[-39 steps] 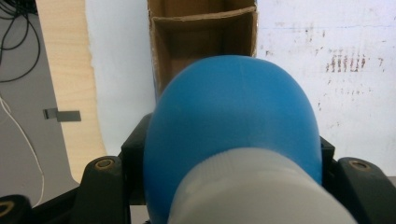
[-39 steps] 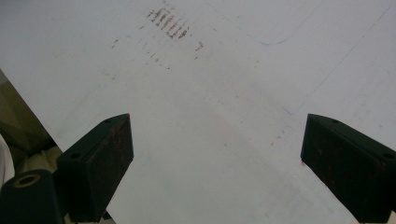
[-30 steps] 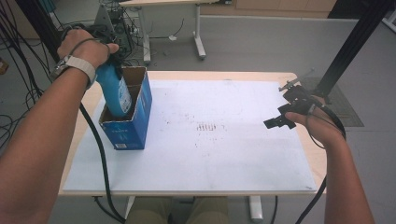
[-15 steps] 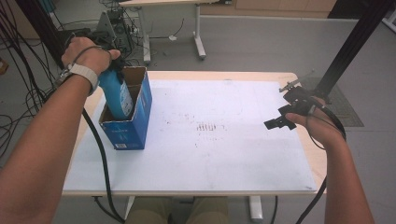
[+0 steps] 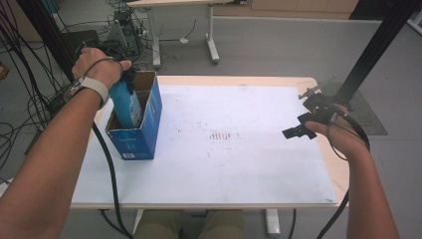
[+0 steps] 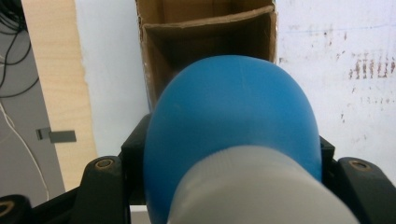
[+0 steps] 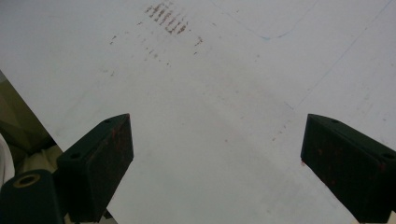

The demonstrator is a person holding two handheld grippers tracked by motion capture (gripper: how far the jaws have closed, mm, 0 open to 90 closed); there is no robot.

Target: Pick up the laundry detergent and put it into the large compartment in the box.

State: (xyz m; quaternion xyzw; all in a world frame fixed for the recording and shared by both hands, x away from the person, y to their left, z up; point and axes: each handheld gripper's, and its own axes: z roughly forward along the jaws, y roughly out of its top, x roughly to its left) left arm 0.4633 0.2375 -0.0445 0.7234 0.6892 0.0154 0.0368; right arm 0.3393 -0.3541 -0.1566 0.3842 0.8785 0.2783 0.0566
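Blue plastic bottle (image 5: pixel 125 102) with a pale grey cap stands upright in an open blue cardboard box (image 5: pixel 142 134) — its lower part sunk inside, its upper part above the rim. That box sits near the left edge of the table (image 5: pixel 239 81), on the white sheet (image 5: pixel 249 164) that covers most of the light wooden top, closer to the far left corner than to the near one. The left gripper (image 5: pixel 122 74) comes down from above, and its two black jaws are clamped on the bottle just below the cap; in the left gripper view the bottle's rounded blue shoulder (image 6: pixel 233 116) bulges between them, with the brown inside of the box (image 6: pixel 205 42) and a cardboard divider beyond it. The left hand (image 5: pixel 97 67), a watch at its wrist, wraps the gripper's body. The right gripper (image 5: pixel 293 132) hangs over the sheet near the right edge of the table, well apart from the box — its jaws stand wide, released, with nothing between them but the smudged white sheet (image 7: pixel 210 116) below. A patch of brownish marks (image 5: pixel 217 135) lies near the sheet's middle.
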